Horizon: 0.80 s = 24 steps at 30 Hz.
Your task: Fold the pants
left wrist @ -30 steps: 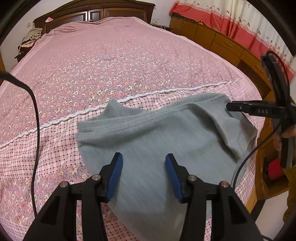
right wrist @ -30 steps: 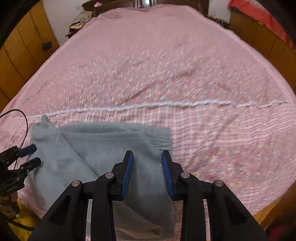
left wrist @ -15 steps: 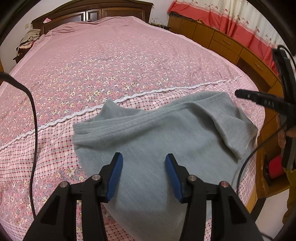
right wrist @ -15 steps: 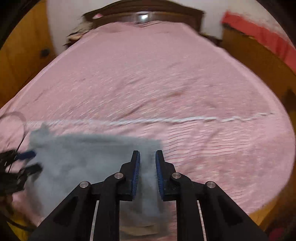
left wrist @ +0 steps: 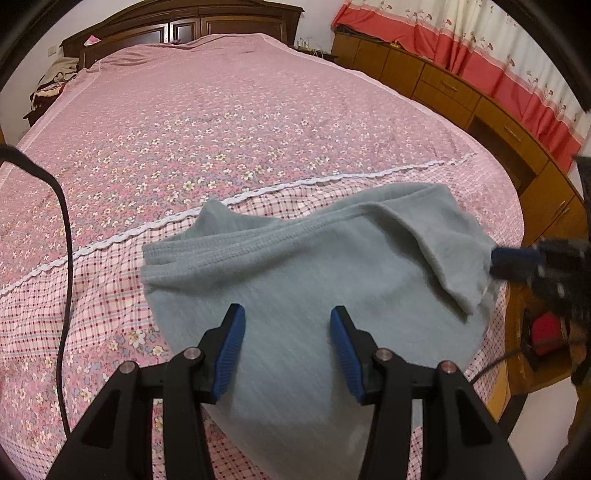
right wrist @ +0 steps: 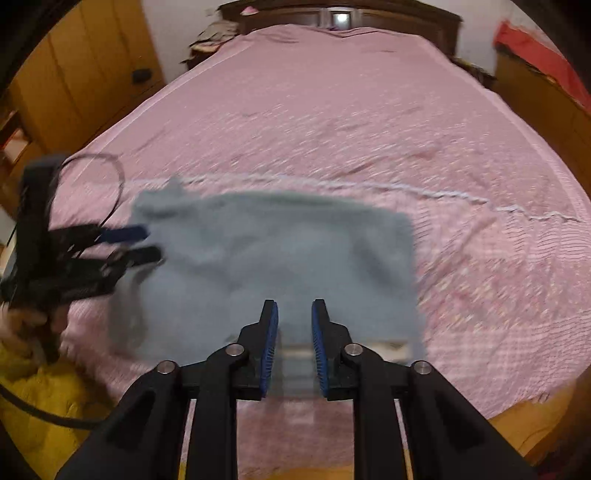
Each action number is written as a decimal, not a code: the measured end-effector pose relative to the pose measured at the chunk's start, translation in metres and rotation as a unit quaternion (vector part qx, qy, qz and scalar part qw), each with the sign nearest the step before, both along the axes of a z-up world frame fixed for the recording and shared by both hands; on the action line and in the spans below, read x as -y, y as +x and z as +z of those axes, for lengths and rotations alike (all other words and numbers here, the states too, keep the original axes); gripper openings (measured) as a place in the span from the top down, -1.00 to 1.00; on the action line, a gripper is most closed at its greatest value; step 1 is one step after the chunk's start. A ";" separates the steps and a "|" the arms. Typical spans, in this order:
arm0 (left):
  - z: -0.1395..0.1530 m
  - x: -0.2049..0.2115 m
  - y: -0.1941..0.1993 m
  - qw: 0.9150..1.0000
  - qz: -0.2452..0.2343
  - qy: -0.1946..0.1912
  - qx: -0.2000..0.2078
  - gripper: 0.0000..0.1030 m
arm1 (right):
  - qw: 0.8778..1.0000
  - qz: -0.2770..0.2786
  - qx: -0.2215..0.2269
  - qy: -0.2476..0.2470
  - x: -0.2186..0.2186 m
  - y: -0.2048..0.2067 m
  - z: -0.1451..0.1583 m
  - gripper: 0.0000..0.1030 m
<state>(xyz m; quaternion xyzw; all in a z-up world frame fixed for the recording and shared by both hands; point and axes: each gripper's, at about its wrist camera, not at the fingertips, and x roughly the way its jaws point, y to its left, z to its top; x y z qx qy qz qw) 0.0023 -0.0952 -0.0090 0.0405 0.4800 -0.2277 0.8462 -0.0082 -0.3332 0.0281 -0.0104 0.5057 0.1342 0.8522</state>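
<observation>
The grey pants lie folded over on the near end of the bed, waistband seam facing the far side; they also show blurred in the right wrist view. My left gripper is open and empty, hovering just above the near part of the pants. My right gripper is open with a narrow gap, over the pants' near edge; nothing is seen clamped. It shows blurred at the pants' right edge in the left wrist view. The left gripper shows at the pants' left edge in the right wrist view.
The pink floral bedspread has a white lace strip just beyond the pants. Wooden cabinets and red curtains line the right side. A black cable hangs at the left. A dark headboard stands at the far end.
My right gripper narrowed, then opened a little, and dropped lower to the pants' right edge, moving fast. My left gripper stayed open and barely moved. The pants kept their shape.
</observation>
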 end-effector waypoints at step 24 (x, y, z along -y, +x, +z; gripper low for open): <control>0.017 -0.031 -0.005 0.999 0.036 -0.009 0.011 0.02 | 0.987 -0.007 0.070 -0.147 -0.028 0.012 -0.010 0.91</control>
